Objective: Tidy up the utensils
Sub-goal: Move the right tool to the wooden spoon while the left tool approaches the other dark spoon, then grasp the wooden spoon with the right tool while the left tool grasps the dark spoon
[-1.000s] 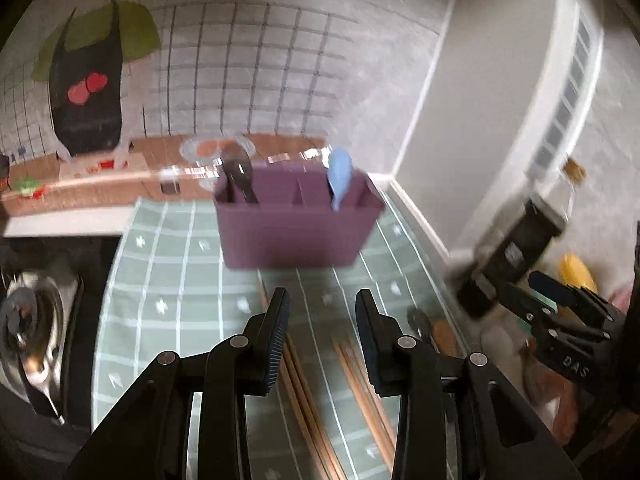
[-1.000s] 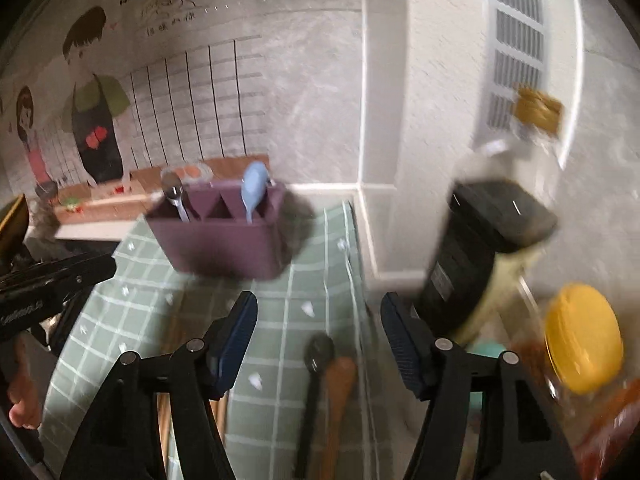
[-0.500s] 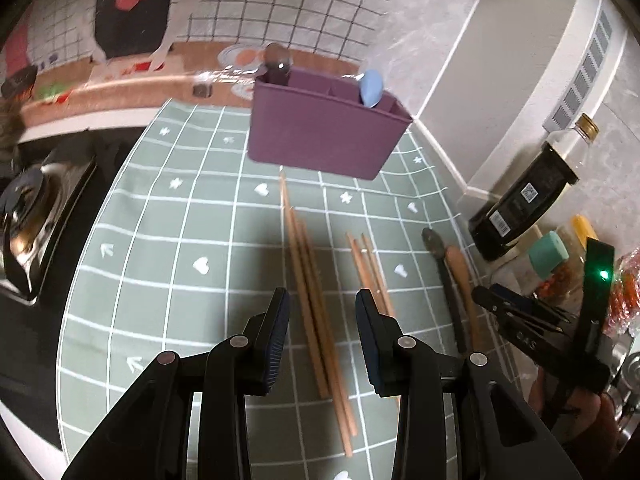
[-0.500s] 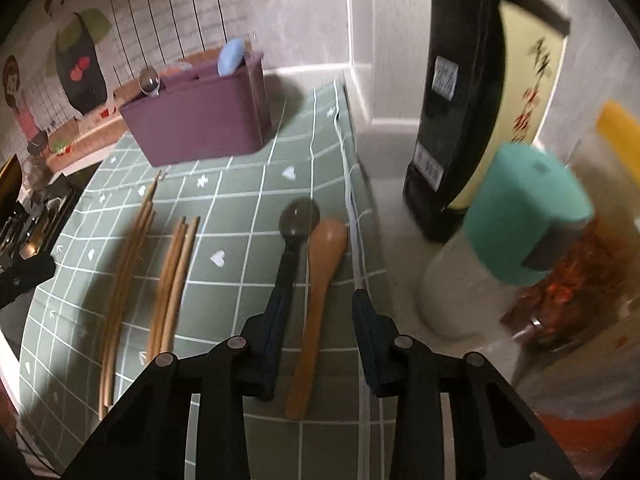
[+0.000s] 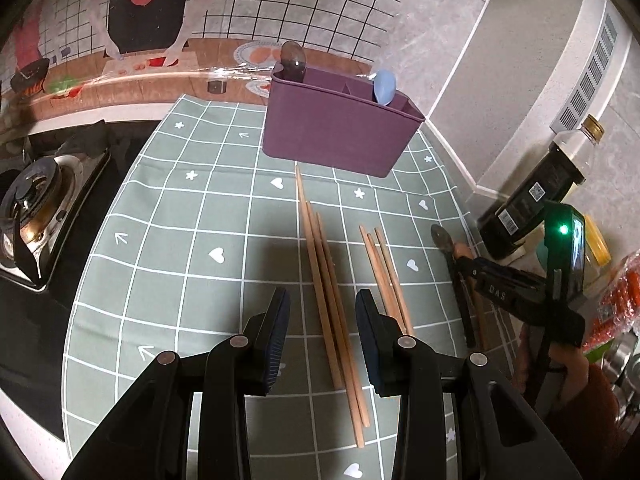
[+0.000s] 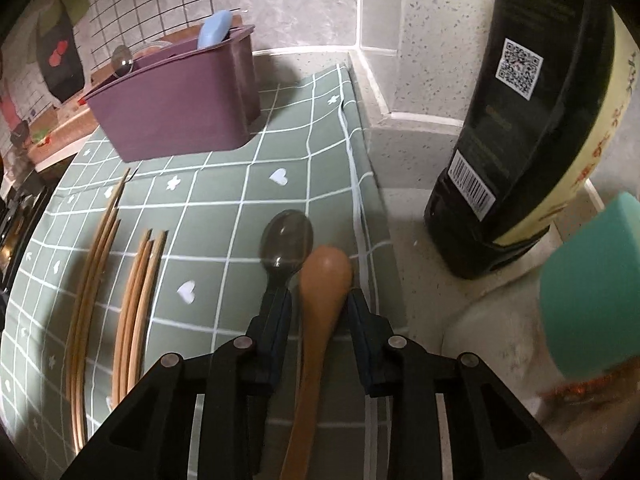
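A purple utensil holder [image 5: 336, 128] stands at the far end of the green checked mat [image 5: 192, 240], with a dark spoon [image 5: 294, 59] and a blue spoon [image 5: 385, 86] in it. Long wooden chopsticks [image 5: 332, 304] and shorter ones [image 5: 386, 276] lie on the mat. My left gripper [image 5: 323, 308] is open, low over the long chopsticks. My right gripper [image 6: 319, 300] is open, its fingers either side of a brown wooden spoon [image 6: 320, 300] lying beside a dark spoon [image 6: 286, 240]. The holder [image 6: 176, 108] also shows in the right wrist view.
A dark sauce bottle [image 6: 532, 128] and a teal-capped shaker [image 6: 592, 292] stand right of the mat on the counter. A gas stove [image 5: 36, 208] lies to the left. A tiled wall runs behind the holder.
Both grippers have dropped closer to the mat. The right gripper has moved forward and down so its fingers now straddle the wooden spoon. The left has lowered over the long chopsticks.
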